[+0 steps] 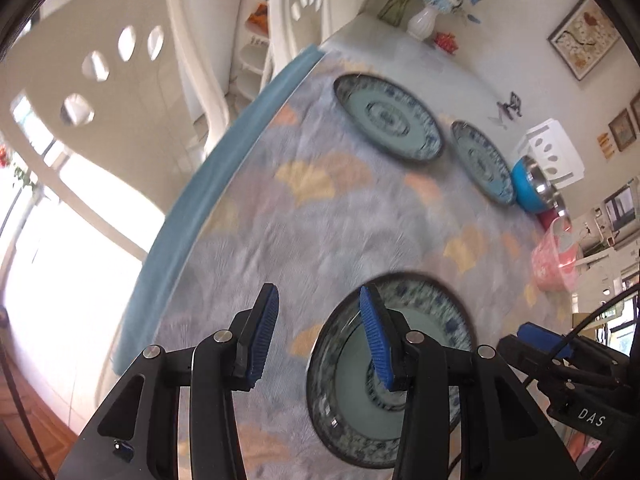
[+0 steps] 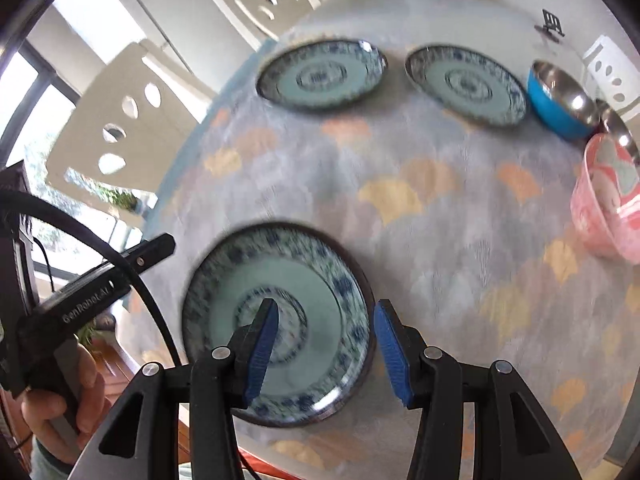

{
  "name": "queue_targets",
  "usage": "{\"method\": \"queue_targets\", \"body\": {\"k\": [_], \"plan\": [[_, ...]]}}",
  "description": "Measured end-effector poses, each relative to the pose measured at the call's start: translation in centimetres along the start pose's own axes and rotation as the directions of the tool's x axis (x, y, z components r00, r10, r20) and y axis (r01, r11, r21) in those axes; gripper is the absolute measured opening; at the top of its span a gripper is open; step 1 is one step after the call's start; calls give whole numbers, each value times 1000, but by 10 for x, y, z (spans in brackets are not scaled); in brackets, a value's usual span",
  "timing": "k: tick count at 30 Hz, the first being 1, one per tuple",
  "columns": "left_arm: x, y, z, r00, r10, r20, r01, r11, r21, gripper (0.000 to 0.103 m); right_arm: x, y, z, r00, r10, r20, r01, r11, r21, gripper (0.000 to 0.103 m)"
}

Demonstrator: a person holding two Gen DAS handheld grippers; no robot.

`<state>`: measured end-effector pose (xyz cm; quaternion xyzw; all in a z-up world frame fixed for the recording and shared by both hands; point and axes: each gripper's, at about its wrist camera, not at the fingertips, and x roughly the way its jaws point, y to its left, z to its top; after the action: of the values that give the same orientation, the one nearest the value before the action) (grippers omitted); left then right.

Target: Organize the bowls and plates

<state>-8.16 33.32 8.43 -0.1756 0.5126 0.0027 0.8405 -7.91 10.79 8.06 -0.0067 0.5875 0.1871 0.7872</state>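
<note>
Three blue-patterned plates lie on the tablecloth (image 1: pixel 320 200). The near plate (image 1: pixel 352 392) (image 2: pixel 304 280) is under both tools. My left gripper (image 1: pixel 319 292) is open with only cloth between its fingers; its right finger hangs over the near plate's left rim. My right gripper (image 2: pixel 324 308) is open astride that plate's right rim, one finger over the plate's centre and the other outside the rim, pads not pressing. Two more plates (image 2: pixel 320 76) (image 2: pixel 466 84) sit side by side further back. A blue steel-lined bowl (image 2: pixel 560 100) and a pink bowl (image 2: pixel 612 200) stand at the right.
White chairs (image 1: pixel 100 80) (image 2: pixel 132 120) stand along the table's left edge. A white vase with flowers (image 1: pixel 422 22) and a small red object (image 1: pixel 445 41) are at the far end. Another steel-lined bowl (image 2: pixel 618 128) sits between the blue and pink ones. A hand (image 2: pixel 56 408) grips the left tool's handle.
</note>
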Motion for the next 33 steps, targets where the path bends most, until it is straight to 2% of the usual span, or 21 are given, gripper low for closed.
{"method": "queue_targets", "body": {"k": [5,11,12,14,15,16,18,20,22,24,27,33], "plan": [[-8,-21,30,998,-38,48,35,997,69,40,-13,8,24,998,9,63,-9,1000,2,49],[-7,-47,73,993,-84,88,68,983,168,40,-7,3,50,997,24,78,-27,998,48,49],[-7,-51,79,992,-82,94,64,981,184,40,-6,1,55,996,23,81,-27,998,51,52],[-3,-59,96,991,-85,103,60,973,223,49,-8,-5,66,996,7,92,-12,998,57,58],[1,-64,107,991,-91,98,66,969,239,65,-9,-8,71,995,-5,101,-1,998,59,58],[5,-66,114,991,-96,97,69,967,246,74,-9,-11,78,994,-16,110,9,998,64,58],[15,-71,127,989,-108,104,77,960,268,74,-7,-17,87,993,-30,117,21,997,80,58],[34,-78,140,992,-91,87,59,948,314,73,-3,-26,102,992,-40,122,27,994,105,58],[50,-78,148,994,-78,71,51,946,320,73,3,-33,115,992,-47,120,33,992,123,58],[70,-73,158,996,-83,33,69,952,300,68,13,-40,130,992,-54,112,37,989,146,58],[94,-66,168,997,-73,-2,71,956,285,53,28,-47,147,992,-64,107,46,985,164,58],[136,-43,186,997,-50,-61,63,971,231,52,71,-60,176,997,-56,57,45,982,184,58]]}}
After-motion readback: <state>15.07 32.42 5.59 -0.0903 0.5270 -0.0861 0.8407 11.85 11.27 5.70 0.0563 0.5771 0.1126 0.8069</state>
